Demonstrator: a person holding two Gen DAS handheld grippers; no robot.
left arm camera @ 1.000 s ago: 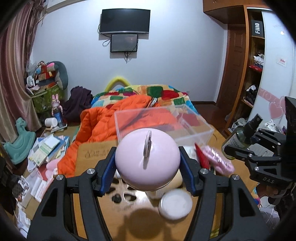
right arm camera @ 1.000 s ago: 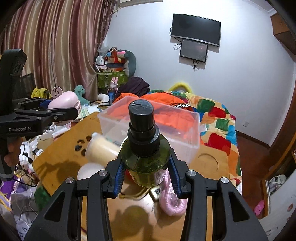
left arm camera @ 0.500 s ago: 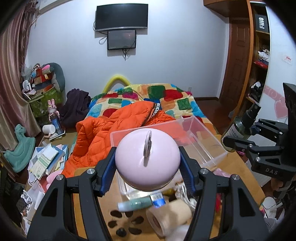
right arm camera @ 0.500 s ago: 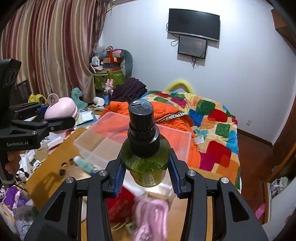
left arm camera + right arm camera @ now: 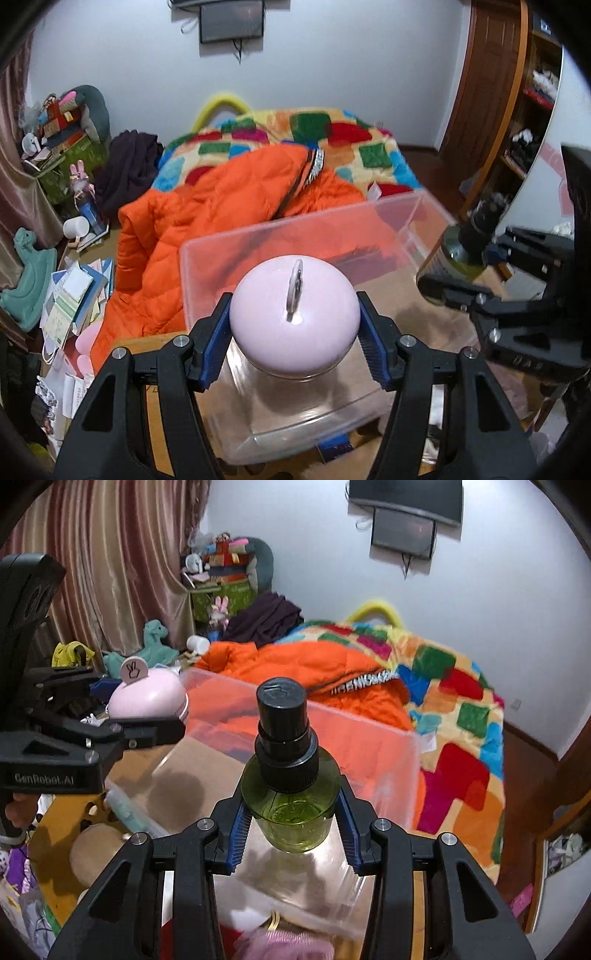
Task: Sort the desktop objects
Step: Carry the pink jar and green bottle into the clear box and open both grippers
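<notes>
- The round pale-pink plastic object with a small upright tab on top [image 5: 294, 320] sits pinched between the blue pads of my left gripper [image 5: 294, 334], held above the near end of the clear rectangular plastic storage bin [image 5: 391, 236].
- The green translucent spray bottle with a black pump cap [image 5: 290, 782] is clamped at its body by my right gripper [image 5: 291, 829], upright, over the same bin's near wall.
- The bin rests on the wooden desktop [image 5: 59, 823], its floor bare where I can see it.
- A pale cylindrical roll [image 5: 96, 843] lies on the desktop just left of the bin.
- Beyond the bin lie an orange puffer jacket [image 5: 207, 214] and a bed with a multicoloured checked blanket [image 5: 454, 690].
</notes>
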